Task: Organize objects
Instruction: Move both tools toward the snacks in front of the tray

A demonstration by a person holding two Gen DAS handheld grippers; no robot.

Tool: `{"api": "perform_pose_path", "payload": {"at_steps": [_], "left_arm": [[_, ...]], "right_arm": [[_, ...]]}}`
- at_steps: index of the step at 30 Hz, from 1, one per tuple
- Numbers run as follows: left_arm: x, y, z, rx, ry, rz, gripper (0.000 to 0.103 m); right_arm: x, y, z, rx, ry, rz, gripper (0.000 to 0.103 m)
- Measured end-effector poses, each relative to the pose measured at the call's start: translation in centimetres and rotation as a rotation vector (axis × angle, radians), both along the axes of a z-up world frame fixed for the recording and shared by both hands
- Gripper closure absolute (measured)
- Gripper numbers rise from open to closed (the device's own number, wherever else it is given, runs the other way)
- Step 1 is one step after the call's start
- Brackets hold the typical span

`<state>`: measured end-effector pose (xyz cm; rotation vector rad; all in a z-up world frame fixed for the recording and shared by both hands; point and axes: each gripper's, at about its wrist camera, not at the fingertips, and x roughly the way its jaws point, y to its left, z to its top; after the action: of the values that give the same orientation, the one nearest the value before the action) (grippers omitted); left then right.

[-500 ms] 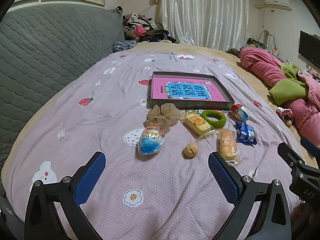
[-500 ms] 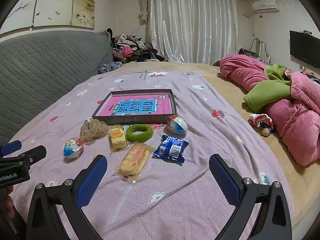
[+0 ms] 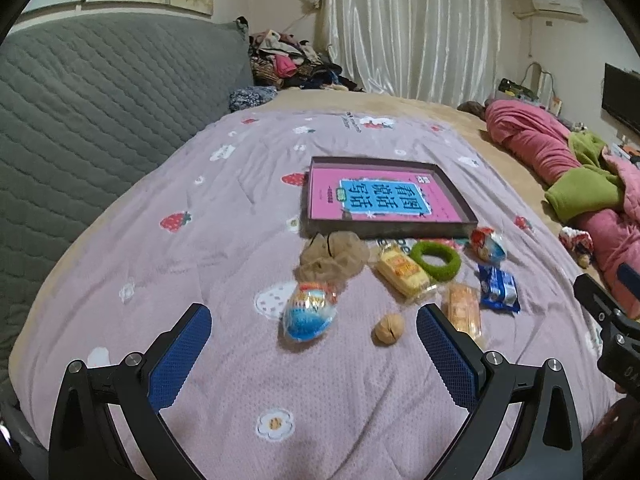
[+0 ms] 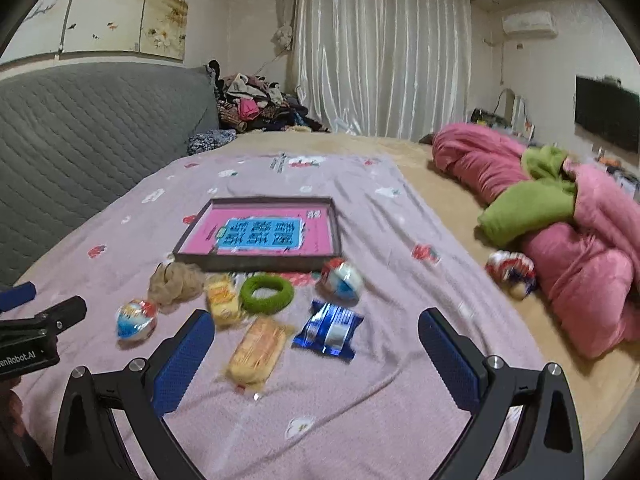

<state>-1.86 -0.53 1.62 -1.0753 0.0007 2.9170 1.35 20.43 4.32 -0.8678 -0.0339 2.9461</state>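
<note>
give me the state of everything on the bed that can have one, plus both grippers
left gripper: open, empty
right gripper: open, empty
tray: upright, holds only a pink book
pink book: closed, flat in tray
blue snack packet: sealed, lying flat
yellow cake pack: sealed, lying flat
walnut: whole, shell cracked
green ring: lying flat
curtains: drawn shut

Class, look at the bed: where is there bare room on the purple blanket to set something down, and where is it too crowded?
Free: the wide strip of purple blanket between the grey headboard and the tray, and the near patch between the open left gripper and the flower print. Crowded: just in front of the tray, where the walnut, green ring and snack packets lie close together.
</note>
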Motion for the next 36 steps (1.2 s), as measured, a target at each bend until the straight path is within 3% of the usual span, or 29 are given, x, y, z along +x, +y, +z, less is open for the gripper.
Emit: {"api": "perform_pose_path", "payload": {"at_steps": [8,14,20,25,32,36], "left_arm": [[-3.4,-0.8,1.4,0.003,-0.011,0.016,0.001],[-6.3,-2.1,0.1,0.003,-0.061,0.034,0.001],[-7.8,-2.7,-3.4,-0.024,-0.125,0.042,0.001],[-8.2,-1.9,-5.8,-0.032,-0.131,0.001,0.001],[-8.8,-1.2,-8.6,0.042,-0.121,-0.108,0.001],[-10.0,-0.6,-9.9,-0.013,-0.141,-0.098,0.001]], "right_arm": [[-2.3,-1.2,1.4,0.018,-0.007,0.011,0.0],[-4.7,-2.6,0.7,0.008,-0.042,0.011,0.0],[-6.5,-3.7,-2.9,-0.015,-0.125,0.009,0.0],[-6.6,-4.5,-6.4,0.031,-0.179,0.01,0.0],[-6.8,-3.6,-9.2,0.023,-0.241,-0.029,0.0],[-7.5,-3.3,-10.2,-0.008,-0.27,-0.057,0.0]]}}
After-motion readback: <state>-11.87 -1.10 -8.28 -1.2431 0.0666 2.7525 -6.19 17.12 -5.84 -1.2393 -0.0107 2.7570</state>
